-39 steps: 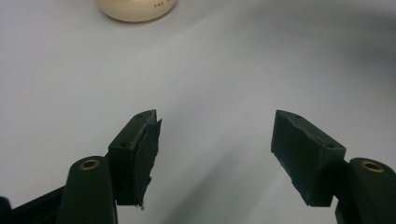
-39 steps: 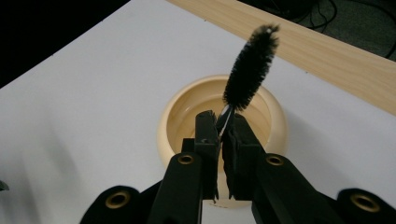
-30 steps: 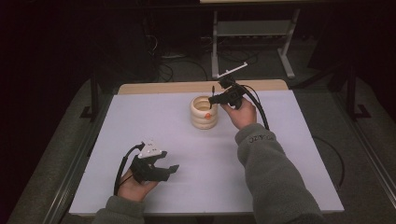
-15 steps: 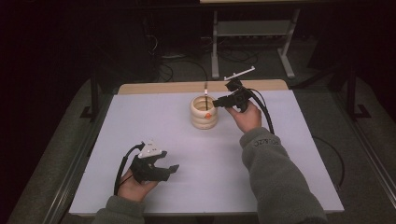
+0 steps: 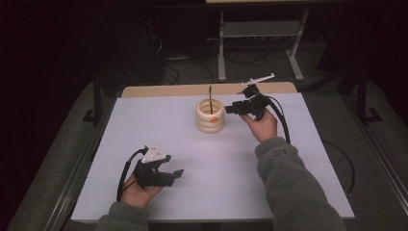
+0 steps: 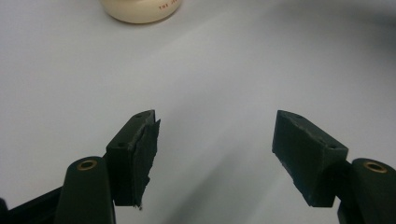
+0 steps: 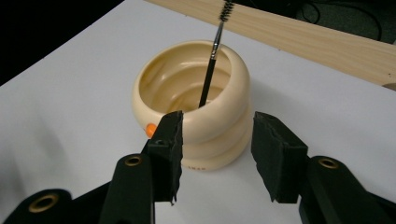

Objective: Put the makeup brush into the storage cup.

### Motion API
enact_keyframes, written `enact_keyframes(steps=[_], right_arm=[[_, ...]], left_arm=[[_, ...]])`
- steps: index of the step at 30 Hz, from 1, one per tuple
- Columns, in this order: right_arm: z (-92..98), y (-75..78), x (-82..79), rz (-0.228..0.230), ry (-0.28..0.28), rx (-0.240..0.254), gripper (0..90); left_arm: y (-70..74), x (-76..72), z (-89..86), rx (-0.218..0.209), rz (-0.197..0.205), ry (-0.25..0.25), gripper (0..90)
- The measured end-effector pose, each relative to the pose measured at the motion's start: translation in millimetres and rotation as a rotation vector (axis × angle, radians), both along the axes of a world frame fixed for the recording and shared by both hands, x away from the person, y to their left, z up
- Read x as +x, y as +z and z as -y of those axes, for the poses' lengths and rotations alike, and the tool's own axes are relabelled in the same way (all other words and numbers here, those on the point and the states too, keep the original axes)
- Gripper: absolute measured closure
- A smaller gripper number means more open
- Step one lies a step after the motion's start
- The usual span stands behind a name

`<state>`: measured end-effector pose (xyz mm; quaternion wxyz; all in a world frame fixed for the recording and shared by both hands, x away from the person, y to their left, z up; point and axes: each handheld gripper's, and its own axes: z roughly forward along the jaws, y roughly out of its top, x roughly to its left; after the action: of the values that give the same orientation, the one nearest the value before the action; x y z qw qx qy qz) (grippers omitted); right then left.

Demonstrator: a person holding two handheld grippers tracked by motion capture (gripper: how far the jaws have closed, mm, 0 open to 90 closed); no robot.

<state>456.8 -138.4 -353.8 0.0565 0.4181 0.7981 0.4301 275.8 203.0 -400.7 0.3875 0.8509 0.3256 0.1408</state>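
A cream ribbed cup stands at the back middle of the white table. A thin black brush leans upright inside it. My right gripper hovers just right of the cup, and its jaws have just been opening. In the right gripper view the right gripper is open and empty. The cup sits just beyond its tips, with the brush rising from it and an orange spot on its side. My left gripper rests open near the front left. In its own view the left gripper holds nothing.
A wooden strip runs along the table's far edge. Behind it stand a metal frame and loose cables on a dark floor. The cup's base shows at the top of the left gripper view.
My right gripper has drawn back to the right from over the cup and its jaws have parted. The brush now stands free in the cup. The left hand has not moved.
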Motion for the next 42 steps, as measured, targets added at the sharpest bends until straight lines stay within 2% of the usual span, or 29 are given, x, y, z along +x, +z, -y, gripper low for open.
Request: enact_keyframes(steps=[13,19,20,26,35,42], right_arm=[[22.6,-6.0,-17.5,0.014,0.008,0.005,45.9],[27.0,-9.2,-27.0,0.028,0.029,-0.019,43.9],[27.0,-9.0,-29.1,0.015,0.025,-0.019,43.6],[32.4,-14.9,-40.7,0.023,0.048,-0.033,41.7],[40.5,-21.9,-55.1,0.014,0.051,-0.029,38.4],[43.7,-24.2,-66.2,0.034,0.066,-0.031,37.0]], left_arm=[[0.7,0.4,-2.0,0.002,0.011,0.007,30.7],[0.5,-0.2,-1.9,-0.002,0.016,0.017,30.2],[0.8,0.0,-2.2,0.001,0.016,0.014,30.2],[0.4,-0.1,-2.2,-0.001,0.017,0.018,29.9],[0.2,0.6,-2.3,0.01,0.021,0.008,29.4],[-0.1,1.0,-3.5,0.0,0.021,0.018,28.8]])
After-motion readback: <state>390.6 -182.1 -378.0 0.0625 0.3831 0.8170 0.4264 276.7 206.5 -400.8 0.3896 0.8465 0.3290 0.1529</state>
